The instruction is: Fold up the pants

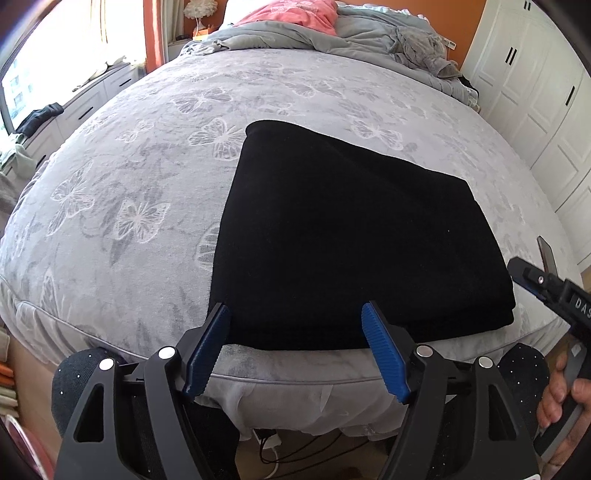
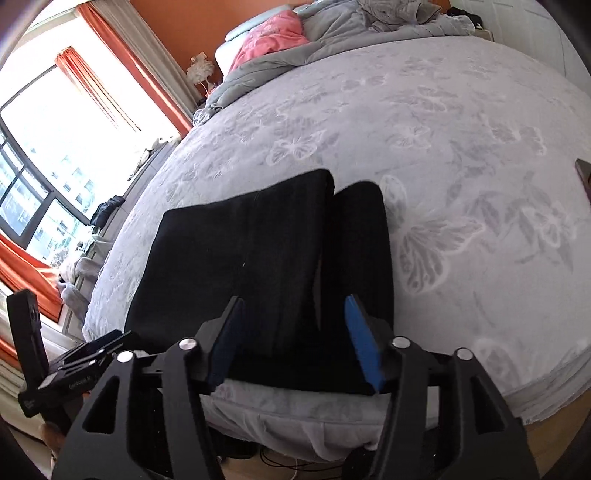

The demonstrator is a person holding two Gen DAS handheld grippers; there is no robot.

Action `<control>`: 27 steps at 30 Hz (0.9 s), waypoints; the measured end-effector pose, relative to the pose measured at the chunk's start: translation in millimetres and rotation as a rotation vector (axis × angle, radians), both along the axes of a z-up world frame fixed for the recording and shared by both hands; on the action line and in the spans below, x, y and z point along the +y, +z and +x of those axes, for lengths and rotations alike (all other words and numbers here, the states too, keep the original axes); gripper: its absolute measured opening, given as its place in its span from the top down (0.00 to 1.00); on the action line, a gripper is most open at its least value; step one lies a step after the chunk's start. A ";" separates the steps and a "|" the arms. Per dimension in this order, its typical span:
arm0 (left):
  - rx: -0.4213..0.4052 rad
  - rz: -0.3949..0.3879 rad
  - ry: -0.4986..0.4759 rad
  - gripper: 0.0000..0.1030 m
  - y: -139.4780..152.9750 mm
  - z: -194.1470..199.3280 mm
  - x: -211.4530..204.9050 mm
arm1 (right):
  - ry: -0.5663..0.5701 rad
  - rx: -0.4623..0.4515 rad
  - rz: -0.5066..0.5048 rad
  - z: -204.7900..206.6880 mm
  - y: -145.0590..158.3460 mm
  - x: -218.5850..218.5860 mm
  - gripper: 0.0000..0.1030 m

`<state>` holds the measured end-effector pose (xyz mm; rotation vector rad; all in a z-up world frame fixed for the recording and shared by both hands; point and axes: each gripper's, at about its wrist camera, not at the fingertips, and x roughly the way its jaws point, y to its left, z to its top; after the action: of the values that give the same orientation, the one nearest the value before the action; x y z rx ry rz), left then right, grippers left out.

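Note:
Black pants lie folded into a thick rectangle at the near edge of a bed covered in grey butterfly-print fabric. My left gripper stands open over the stack's near edge, its blue pads apart and touching nothing. In the right wrist view the pants show a folded top layer with a second strip beside it on the right. My right gripper is open above that near edge, and no cloth is pinched. The right gripper's body shows at the frame's right, held by a hand.
A crumpled grey duvet and a pink pillow lie at the head of the bed. White wardrobe doors stand on the right. A window with orange curtains is on the left. Cables lie on the floor below the bed's edge.

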<state>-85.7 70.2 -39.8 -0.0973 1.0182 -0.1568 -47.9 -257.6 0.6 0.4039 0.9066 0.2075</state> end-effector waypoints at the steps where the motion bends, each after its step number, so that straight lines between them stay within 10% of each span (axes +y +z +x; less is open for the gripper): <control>1: 0.002 -0.007 0.002 0.30 0.0 -0.1 0.0 | 0.005 0.018 0.021 10.9 -5.2 -2.6 0.44; 5: 0.014 -0.036 -0.001 0.30 2.6 -0.4 0.8 | 0.048 0.081 0.060 40.5 -34.4 6.8 0.46; 8: 0.015 -0.044 -0.004 0.30 4.7 -1.4 0.8 | 0.071 0.063 0.045 39.9 -28.6 21.6 0.83; 13: 0.010 -0.036 -0.005 0.30 7.9 -2.2 2.8 | 0.097 -0.108 -0.060 -6.6 27.5 42.7 0.85; 17: 0.022 -0.051 -0.001 0.28 3.2 0.7 3.7 | 0.057 0.035 -0.221 8.8 -25.6 39.3 0.73; 22: 0.029 -0.041 -0.008 0.26 3.3 -1.5 1.5 | 0.004 -0.006 0.032 0.2 -1.1 7.7 0.66; 27: 0.036 -0.034 -0.005 0.25 1.0 1.5 -4.6 | 0.025 0.035 -0.048 35.5 -3.3 11.3 0.35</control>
<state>-84.2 65.6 -38.7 -0.1289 1.0519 -0.1770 -12.4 -246.3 -2.7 0.3525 0.9500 0.2018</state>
